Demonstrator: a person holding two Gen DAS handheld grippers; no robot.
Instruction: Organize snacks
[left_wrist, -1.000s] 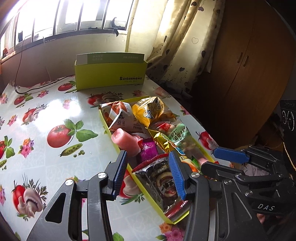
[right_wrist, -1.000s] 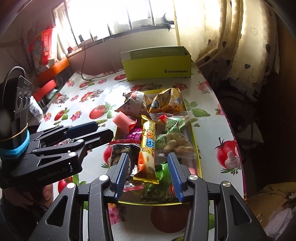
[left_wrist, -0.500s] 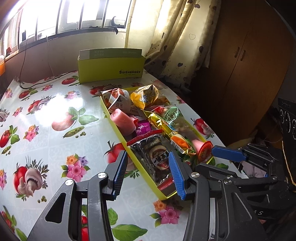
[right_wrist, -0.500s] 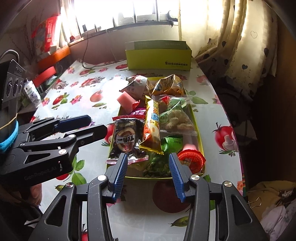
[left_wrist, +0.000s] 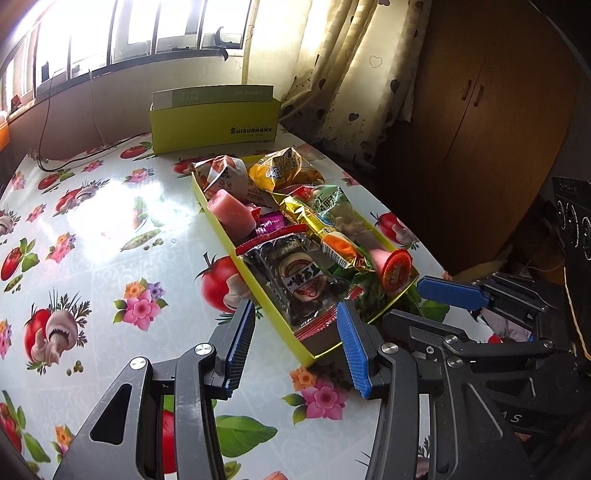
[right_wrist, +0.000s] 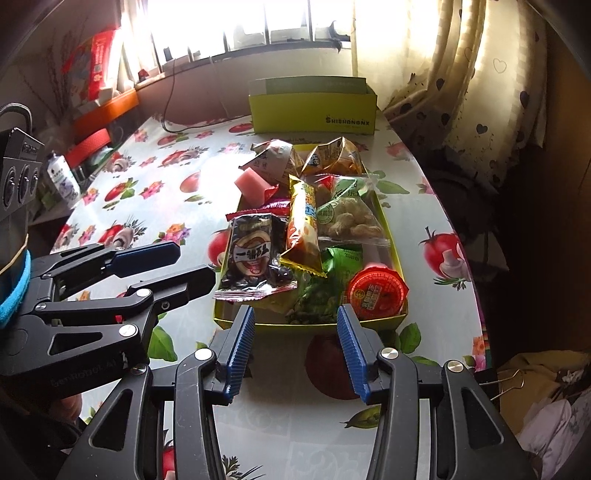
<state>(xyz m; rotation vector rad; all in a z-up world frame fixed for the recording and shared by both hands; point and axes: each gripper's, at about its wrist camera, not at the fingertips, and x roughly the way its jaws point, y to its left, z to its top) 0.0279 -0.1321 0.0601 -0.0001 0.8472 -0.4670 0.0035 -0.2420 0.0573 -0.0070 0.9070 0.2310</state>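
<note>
From the left wrist, the left gripper (left_wrist: 295, 336) hangs over the near corner of the yellow-green tray (left_wrist: 258, 291), jaws parted and empty, nothing between the blue pads. The tray lies on the table (left_wrist: 103, 236) with its fruit-and-flower cloth, crammed with snacks: a dark packet (left_wrist: 301, 278) nearest, a golden stick pack (left_wrist: 325, 236) beside it, a red-lidded jelly cup (left_wrist: 395, 267) at the right edge, a pink jelly cup (left_wrist: 231, 212) leaning on the left wall. Behind the tray stands an open yellow-green box (left_wrist: 214, 127), a cable (left_wrist: 66, 155) trailing past it. The right gripper (left_wrist: 450, 293) pokes in from the right, close by the tray's near end. Over to the right wrist: the right gripper (right_wrist: 295, 338) hovers just short of the tray's near wall (right_wrist: 306, 326), jaws apart, gripping nothing. Straight ahead sit the jelly cup's red lid (right_wrist: 376, 293), a green packet (right_wrist: 328, 284) and the dark packet (right_wrist: 253, 256); a bag of nuts (right_wrist: 347, 218) lies further back. The left gripper (right_wrist: 177, 264) crowds in from the left, tips just beside the dark packet, also open. A curtain (right_wrist: 480, 92) hangs to the right.
</note>
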